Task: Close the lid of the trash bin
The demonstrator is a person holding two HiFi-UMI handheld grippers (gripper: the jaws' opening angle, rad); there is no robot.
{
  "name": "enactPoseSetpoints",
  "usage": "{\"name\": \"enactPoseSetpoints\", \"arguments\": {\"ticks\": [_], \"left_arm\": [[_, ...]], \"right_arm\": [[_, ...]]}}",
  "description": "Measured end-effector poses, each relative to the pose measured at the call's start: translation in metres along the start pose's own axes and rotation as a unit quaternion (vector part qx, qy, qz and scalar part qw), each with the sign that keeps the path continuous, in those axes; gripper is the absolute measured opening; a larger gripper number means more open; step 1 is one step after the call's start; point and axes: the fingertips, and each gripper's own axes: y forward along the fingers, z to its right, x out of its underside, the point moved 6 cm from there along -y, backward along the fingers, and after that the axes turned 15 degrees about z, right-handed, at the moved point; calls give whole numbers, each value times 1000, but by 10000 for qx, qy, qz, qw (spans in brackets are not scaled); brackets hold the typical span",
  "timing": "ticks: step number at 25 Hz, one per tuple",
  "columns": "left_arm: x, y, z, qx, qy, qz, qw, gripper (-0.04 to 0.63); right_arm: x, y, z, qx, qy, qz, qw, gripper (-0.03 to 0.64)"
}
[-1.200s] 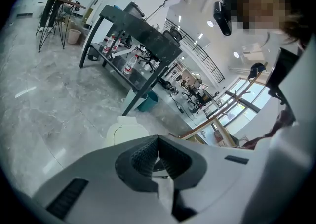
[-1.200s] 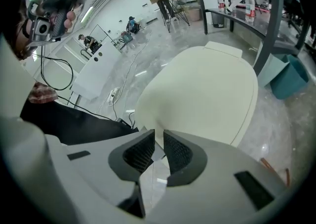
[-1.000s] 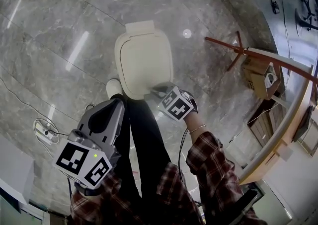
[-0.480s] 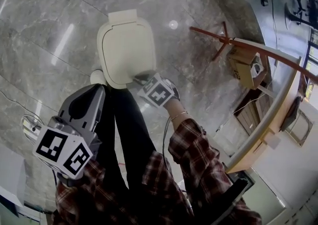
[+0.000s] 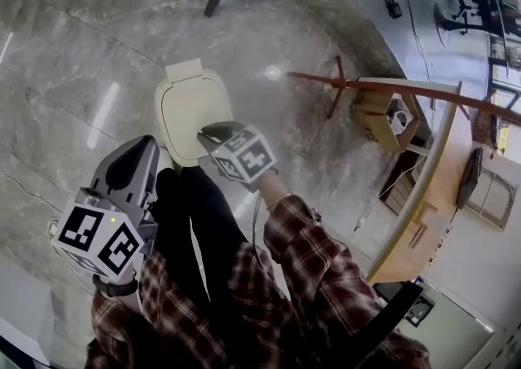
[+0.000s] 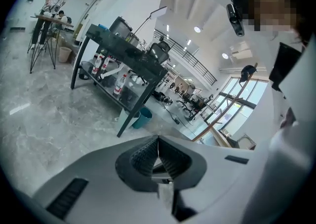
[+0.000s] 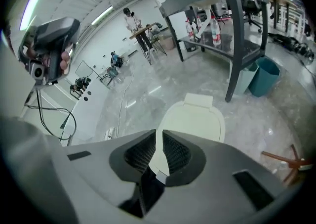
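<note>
The cream trash bin [image 5: 186,107] stands on the grey marble floor with its lid down flat; the right gripper view shows it just past the jaws, as the lid [image 7: 195,119]. My right gripper [image 5: 213,133] hovers above the bin's near right edge. Its jaws are almost together, and only a thin strip of the lid behind shows through the gap at the right gripper [image 7: 159,136]. My left gripper [image 5: 137,147] is held low at the left beside the person's leg. The left gripper [image 6: 158,141] is shut with nothing in it and points out across the room.
A black metal table [image 6: 128,60] with bottles stands beyond the bin, with a teal bucket [image 7: 266,74] by its leg. To the right are a red-brown wooden stand [image 5: 334,86], a cardboard box [image 5: 383,119] and a curved wooden counter [image 5: 423,188]. The person's dark trousers [image 5: 191,221] are just behind the bin.
The head view has risen, so the bin looks smaller and farther. My right gripper has come up off the lid's front edge. The left gripper has stayed at the left.
</note>
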Motion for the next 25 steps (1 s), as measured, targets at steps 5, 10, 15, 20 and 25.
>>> {"name": "enactPoseSetpoints", "arguments": {"ticks": [5, 10, 15, 20, 25], "left_arm": [[-59, -10, 39, 188, 253, 360, 9989, 12], [-113, -32, 77, 412, 555, 662, 9954, 12], [-163, -60, 120, 525, 857, 1183, 9879, 12], [-197, -85, 160, 756, 1268, 1439, 9785, 12], [-216, -102, 197, 1084, 1478, 1693, 9684, 12]], "right_arm": [[-96, -60, -22, 68, 82, 919, 9957, 54], [-179, -128, -62, 47, 95, 1849, 9827, 54], [-240, -201, -116, -33, -351, 2680, 9628, 54], [-278, -263, -169, -69, -889, 3324, 9389, 54], [-294, -322, -202, -473, -723, 4111, 9075, 51]]}}
